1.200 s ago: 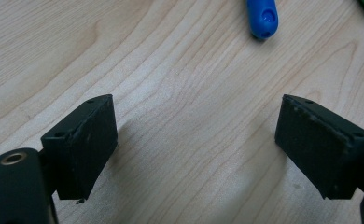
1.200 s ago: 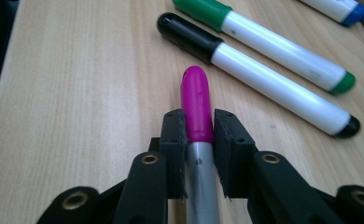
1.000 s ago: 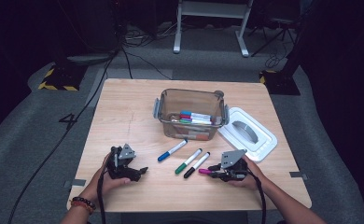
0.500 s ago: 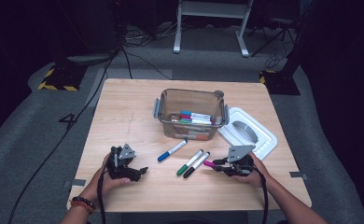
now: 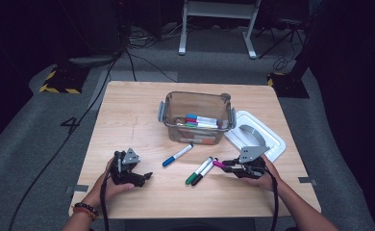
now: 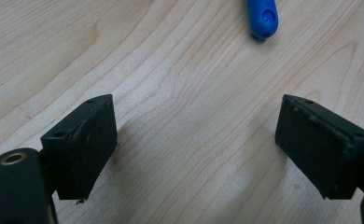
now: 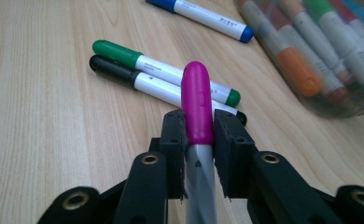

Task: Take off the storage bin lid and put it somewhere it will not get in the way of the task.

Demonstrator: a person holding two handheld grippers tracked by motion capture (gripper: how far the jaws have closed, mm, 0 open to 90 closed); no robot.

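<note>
Right gripper view, nearest first: the right tool (image 7: pixel 199 133) is clenched on a magenta marker (image 7: pixel 197 105), its two black padded jaws pressing the glossy rounded cap from both sides while the grey barrel runs back between them. The step in hand looks like carrying this marker to the bin; the next move calls for lifting it clear of the loose markers and steering it over the rim before letting go.

Just beyond its tip, at about 11 o'clock, a green marker (image 7: pixel 164 70) and a black marker (image 7: pixel 143 83) lie side by side and touching on the pale wood-grain desk (image 7: pixel 45 93), each a white cylinder with a coloured cap. Farther off at 12 o'clock lies a blue marker (image 7: pixel 203 16). At 2 o'clock the clear plastic bin (image 7: pixel 311 102) holds several more markers.

In the high view the right tool (image 5: pixel 226 166) sits at 5 o'clock on the desk, the bin (image 5: pixel 162 111) near the centre, and a white rectangular lid (image 5: pixel 277 142) lies flat at 3 o'clock beside it.

The left tool (image 5: pixel 144 177) rests at 7 o'clock; in the left gripper view its jaws stand apart, released, with bare wood between them.
</note>
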